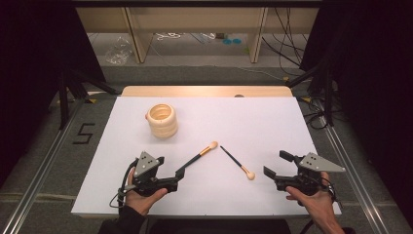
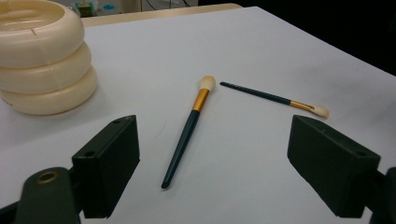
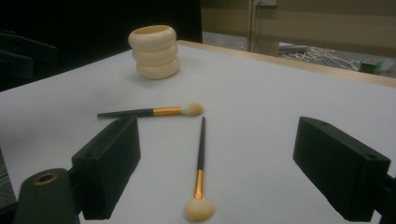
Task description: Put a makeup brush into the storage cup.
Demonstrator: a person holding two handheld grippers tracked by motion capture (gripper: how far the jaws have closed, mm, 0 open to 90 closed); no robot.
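Observation:
Two make-up brushes lie in a V at the middle of the white table (image 1: 272, 122). The thicker brush (image 1: 199, 155) (image 2: 189, 130) (image 3: 149, 112) has a dark handle, a gold band and a cream tip. The thinner brush (image 1: 236, 162) (image 2: 275, 98) (image 3: 201, 158) lies to its right. A cream holder of three stacked rings (image 1: 162, 120) (image 2: 42, 65) (image 3: 154, 51) stands upright at the back left. My left gripper (image 1: 168, 171) (image 2: 215, 140) is open, with the thick brush's handle end lying between its jaws, untouched. My right gripper (image 1: 277, 165) (image 3: 215, 149) is open just right of the thin brush's bristle end.
A wooden strip (image 1: 204, 91) runs along the table's far edge. Beyond it are shelf legs (image 1: 139, 44) and loose cables (image 1: 287, 53) on the floor. Dark stands flank the table on both sides.

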